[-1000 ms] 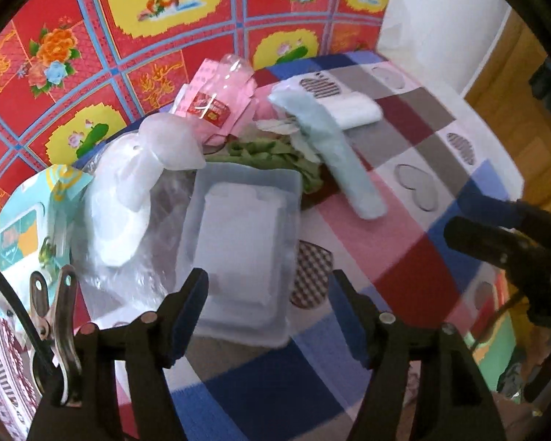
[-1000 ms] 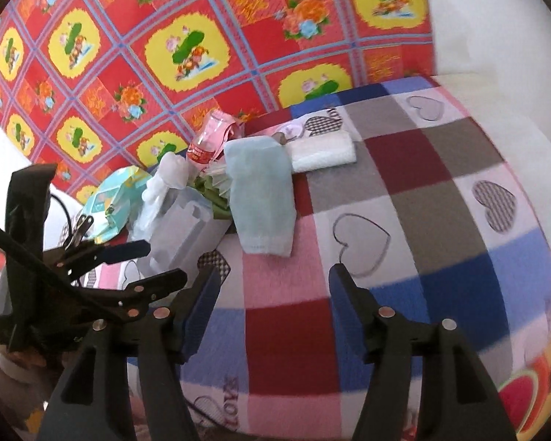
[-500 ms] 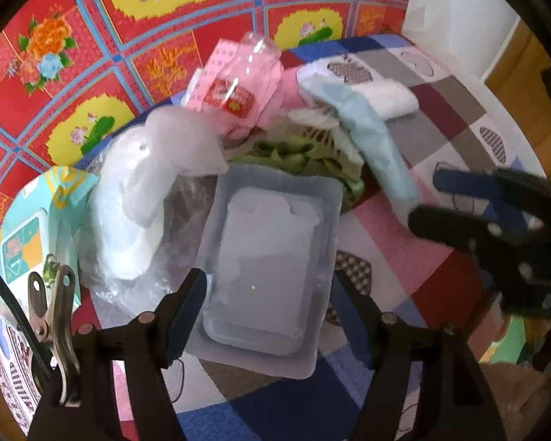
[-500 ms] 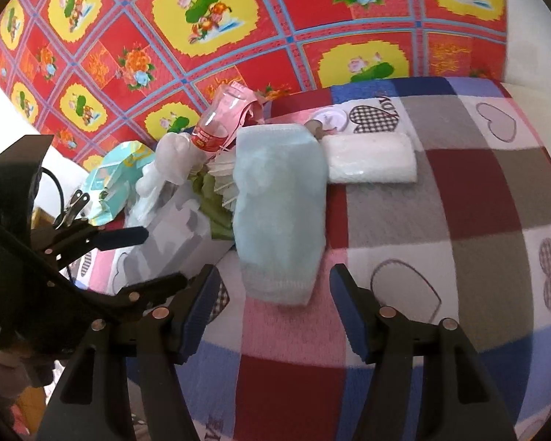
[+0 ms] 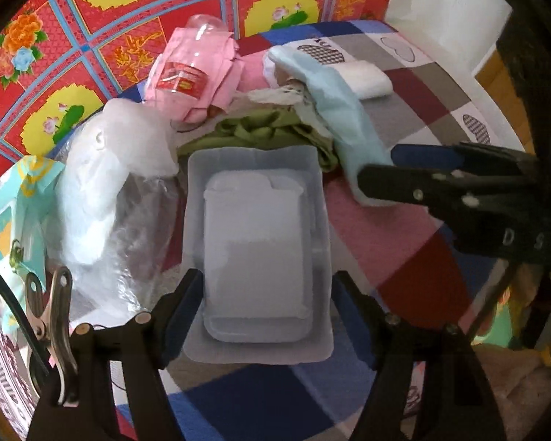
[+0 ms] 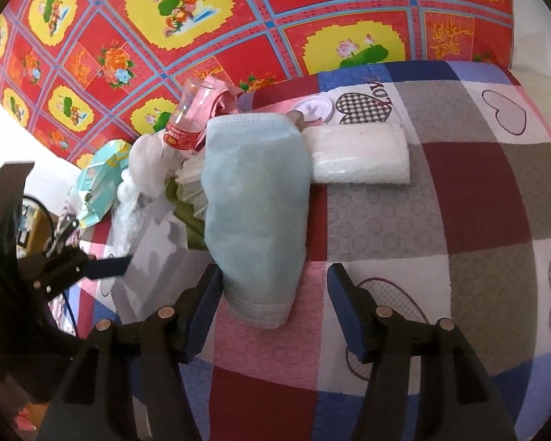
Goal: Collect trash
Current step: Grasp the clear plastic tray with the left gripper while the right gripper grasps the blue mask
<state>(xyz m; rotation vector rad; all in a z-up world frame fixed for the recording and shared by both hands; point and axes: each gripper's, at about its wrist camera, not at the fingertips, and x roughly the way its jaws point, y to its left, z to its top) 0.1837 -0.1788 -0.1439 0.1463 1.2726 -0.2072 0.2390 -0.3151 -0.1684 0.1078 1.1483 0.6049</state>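
A heap of trash lies on the checked heart-print cloth [image 6: 477, 191]. My left gripper [image 5: 266, 308] is open, its fingers standing on either side of the near end of a clear plastic tray [image 5: 257, 242]. My right gripper [image 6: 275, 286] is also open. The lower end of a pale blue cloth mask [image 6: 257, 213] lies between its fingers. In the left wrist view the right gripper [image 5: 382, 169] comes in from the right at the blue mask [image 5: 345, 125]. Behind are a clear bottle with a red label [image 5: 180, 77], a pink wrapper [image 5: 216, 70] and a green wrapper [image 5: 272, 132].
A white folded tissue pack [image 6: 360, 154] and a round white lid [image 6: 314, 108] lie behind the mask. A white plastic bag [image 5: 103, 169] and a teal wipes packet [image 5: 14, 198] sit at the left. A red and yellow flowered sheet [image 6: 238, 18] rises behind. The cloth's edge drops off at the right.
Both grippers have moved forward into the heap. The left one now straddles the clear tray, and the right one has closed in on the blue mask's lower end. Both stay open.
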